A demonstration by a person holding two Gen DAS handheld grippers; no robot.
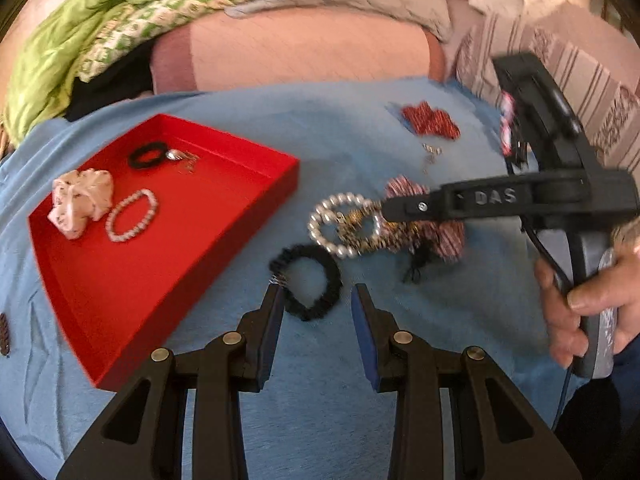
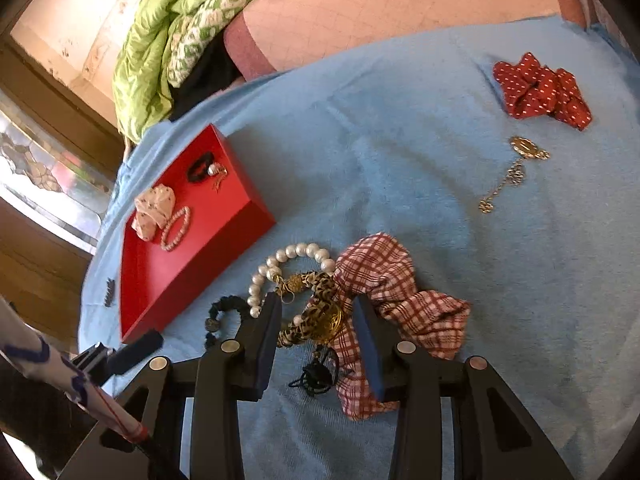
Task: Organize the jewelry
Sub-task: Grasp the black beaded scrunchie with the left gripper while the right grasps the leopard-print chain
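A red tray [image 1: 224,184] sits at the left of the frame on a blue cloth [image 1: 320,380] that covers the surface, and it already carries a white scrunchie [image 1: 82,200], a small pearl bracelet [image 1: 132,215], a black hair tie [image 1: 147,155] and a silver pendant [image 1: 178,155]. The rest of the pile lies to the right of the tray: a large pearl bracelet [image 2: 282,270], a gold leopard-print piece [image 2: 316,312], a plaid scrunchie [image 2: 400,304] and a black elastic band [image 1: 310,284].

The right hand-held gripper [image 2: 316,320] is spread wide, its two pads standing on either side of the gold leopard-print piece, which lies directly ahead at the bottom centre of the right wrist view with its long axis running roughly along the fingers, lower left to upper right. Nothing is pinched yet. This hand is clearly the nearer one to that tangle.

The left hand-held gripper [image 1: 318,300] is also spread, and holds nothing; the black elastic band lies just ahead between its tips, nearer the left pad.

Farther off, at the upper right of the right wrist view, a red dotted scrunchie [image 2: 540,88] and a gold chain [image 2: 512,172] lie well apart from both grippers. The likely next move is closing on the gold piece, though the pearl bracelet tangled against it may drag along.
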